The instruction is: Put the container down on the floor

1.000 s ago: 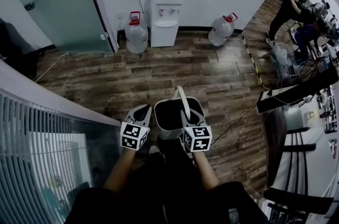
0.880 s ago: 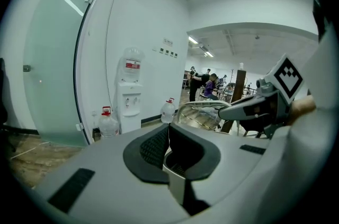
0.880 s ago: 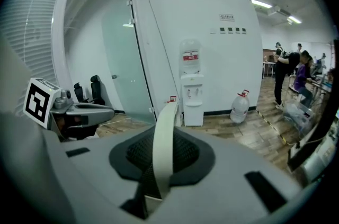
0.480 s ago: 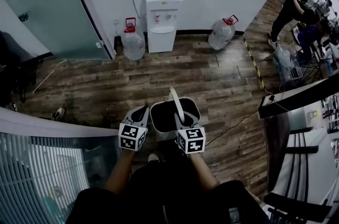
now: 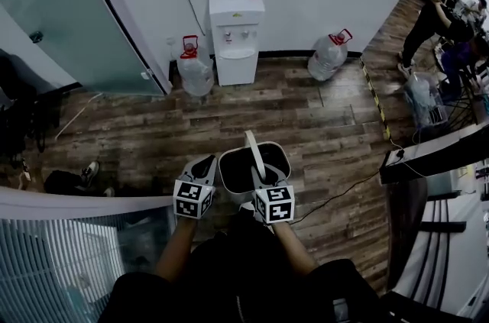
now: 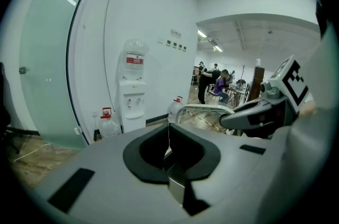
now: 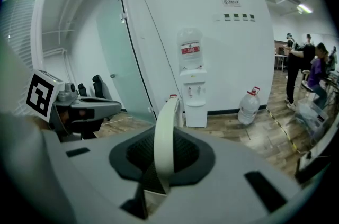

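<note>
The container [image 5: 231, 182] is a white bucket with a dark inside and a pale arched handle [image 5: 253, 153]. It hangs above the wooden floor in front of the person's body. My right gripper [image 5: 260, 173] is shut on that handle, and the strap [image 7: 164, 138] runs up between its jaws in the right gripper view. My left gripper [image 5: 205, 166] is just left of the bucket, apart from it, with its jaws closed together on nothing [image 6: 169, 157]. From the left gripper view I see the handle [image 6: 204, 108] and the right gripper [image 6: 259, 114] beside it.
A water dispenser [image 5: 235, 31] stands at the white wall ahead, with a water jug [image 5: 195, 71] to its left and another jug [image 5: 330, 54] to its right. A glass partition [image 5: 69, 16] is at the left. A cable [image 5: 344, 188], desks and people [image 5: 435, 20] are at the right.
The right gripper keeps its hold on the handle. Both grippers and the bucket have drifted slightly left in the head view, and the view has swung so that the dispenser appears closer.
</note>
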Motion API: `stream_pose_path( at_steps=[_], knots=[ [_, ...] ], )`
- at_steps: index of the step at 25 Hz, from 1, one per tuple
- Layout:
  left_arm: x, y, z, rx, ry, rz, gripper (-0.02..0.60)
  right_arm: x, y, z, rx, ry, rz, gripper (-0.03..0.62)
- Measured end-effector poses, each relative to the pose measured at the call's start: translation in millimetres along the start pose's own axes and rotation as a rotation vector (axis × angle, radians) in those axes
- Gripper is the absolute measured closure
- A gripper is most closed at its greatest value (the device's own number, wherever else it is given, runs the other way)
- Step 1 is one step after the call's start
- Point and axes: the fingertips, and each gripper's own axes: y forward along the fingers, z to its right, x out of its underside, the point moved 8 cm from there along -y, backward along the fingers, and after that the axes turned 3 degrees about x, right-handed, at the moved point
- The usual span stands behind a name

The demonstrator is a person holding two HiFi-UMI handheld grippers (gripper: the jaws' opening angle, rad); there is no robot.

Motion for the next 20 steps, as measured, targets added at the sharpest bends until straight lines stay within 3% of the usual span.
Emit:
stream_pose_path(
  at_steps=[9,20],
  knots=[
    [-20.1,34.8,3.1,-0.035,0.007,-0.019,0.566,-15.4,23.6,37.4,-0.046,0.007,-0.024,0.529],
    [-36.2,64.5,-13.2,-0.037,0.003,-0.034,0.566,-29.4,48.2,58.0,-0.037,0.032,-0.042,0.530]
  ],
)
